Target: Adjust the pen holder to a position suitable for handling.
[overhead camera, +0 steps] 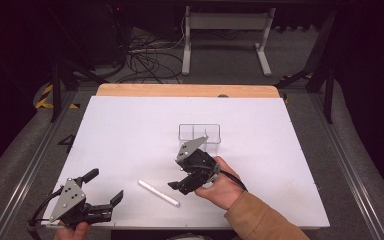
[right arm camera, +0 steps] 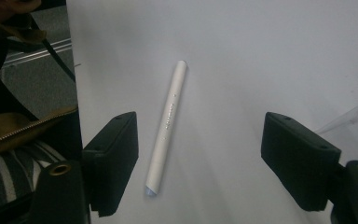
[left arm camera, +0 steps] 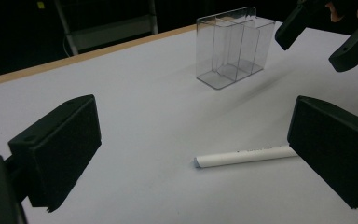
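White marker point(overhead camera: 159, 193) lies flat on the surface point(overhead camera: 130, 130), ungrabbed; right tongs point(overhead camera: 179, 186) hover over it, part open and empty. Left tongs point(overhead camera: 105, 187) wait wide open, empty. Clear divided holder point(overhead camera: 199, 133) stands unfilled: pickup and placing remain

We see a white worktop point(overhead camera: 130, 125) edged in wood, grey floor point(overhead camera: 20, 150) around it, tangled cables point(overhead camera: 145, 57) and a white frame point(overhead camera: 225, 30) in darkness beyond.

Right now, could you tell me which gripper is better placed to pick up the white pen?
Right. The right gripper hangs over the white pen, jaws open around it. The left gripper sits aside.
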Motion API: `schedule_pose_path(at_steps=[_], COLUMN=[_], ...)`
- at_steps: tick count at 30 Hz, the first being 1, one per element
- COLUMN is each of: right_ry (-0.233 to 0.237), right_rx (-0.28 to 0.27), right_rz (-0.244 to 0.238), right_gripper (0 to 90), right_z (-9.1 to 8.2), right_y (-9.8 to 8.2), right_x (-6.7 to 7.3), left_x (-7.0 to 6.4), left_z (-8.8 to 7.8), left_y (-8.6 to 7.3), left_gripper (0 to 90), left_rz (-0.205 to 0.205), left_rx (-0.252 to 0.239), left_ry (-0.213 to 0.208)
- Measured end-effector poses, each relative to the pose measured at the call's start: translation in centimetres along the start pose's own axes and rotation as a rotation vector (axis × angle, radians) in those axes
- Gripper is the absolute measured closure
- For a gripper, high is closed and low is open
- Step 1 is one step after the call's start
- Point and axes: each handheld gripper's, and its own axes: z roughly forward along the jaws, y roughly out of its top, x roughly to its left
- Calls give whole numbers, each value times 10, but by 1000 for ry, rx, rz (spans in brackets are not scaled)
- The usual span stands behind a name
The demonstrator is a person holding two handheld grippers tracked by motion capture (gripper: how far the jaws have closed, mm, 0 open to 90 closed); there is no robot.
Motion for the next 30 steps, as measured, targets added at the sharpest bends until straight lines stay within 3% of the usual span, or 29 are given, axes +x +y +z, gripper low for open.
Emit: schedule_pose_path(at_steps=[14,17,20,22,30], right_ry=[-18,-15,-48,-36,-1], right_rx=[77,68,25,16,90], right_rz=[9,1,-46,-40,-4], right_gripper=[309,350,406,409,429], right_z=[11,12,10,12,33], right_y=[9,10,11,12,16], right_x=[2,4,10,11,10], left_x=[0,0,1,1,1], left_z=[1,1,1,1,1], left_y=[0,0,0,0,0], left_gripper=[35,35,35,35,35], left_rz=[7,1,0,1,2], left_rx=[5,3,2,2,2], left_ry=[0,-2,-1,-3,-2])
